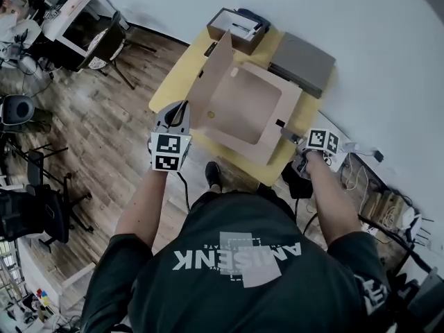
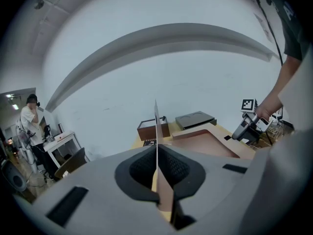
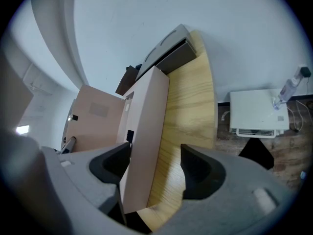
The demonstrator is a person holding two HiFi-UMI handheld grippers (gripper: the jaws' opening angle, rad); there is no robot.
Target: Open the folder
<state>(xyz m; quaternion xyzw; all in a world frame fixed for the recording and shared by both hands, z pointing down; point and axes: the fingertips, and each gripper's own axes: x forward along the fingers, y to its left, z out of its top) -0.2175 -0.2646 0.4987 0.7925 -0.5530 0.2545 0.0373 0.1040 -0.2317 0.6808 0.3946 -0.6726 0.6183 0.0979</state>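
A brown cardboard folder (image 1: pixel 239 106) lies on the yellow table (image 1: pixel 173 78), its cover (image 1: pixel 211 75) raised nearly upright on the left side. My left gripper (image 1: pixel 182 111) is shut on the cover's lower edge. In the left gripper view the thin cover (image 2: pixel 156 131) runs edge-on between the pads (image 2: pixel 157 173). My right gripper (image 1: pixel 295 141) sits at the folder's right near corner. In the right gripper view the folder's side wall (image 3: pixel 144 136) stands between the jaws (image 3: pixel 155 163), close against the left pad, with a gap of table showing before the right pad.
Behind the folder stand a brown open box (image 1: pixel 236 28) and a flat grey case (image 1: pixel 303 62). A wall runs along the table's far side. A chair (image 1: pixel 104 44) is at the left, a white unit (image 3: pixel 257 112) and cables on the floor at the right.
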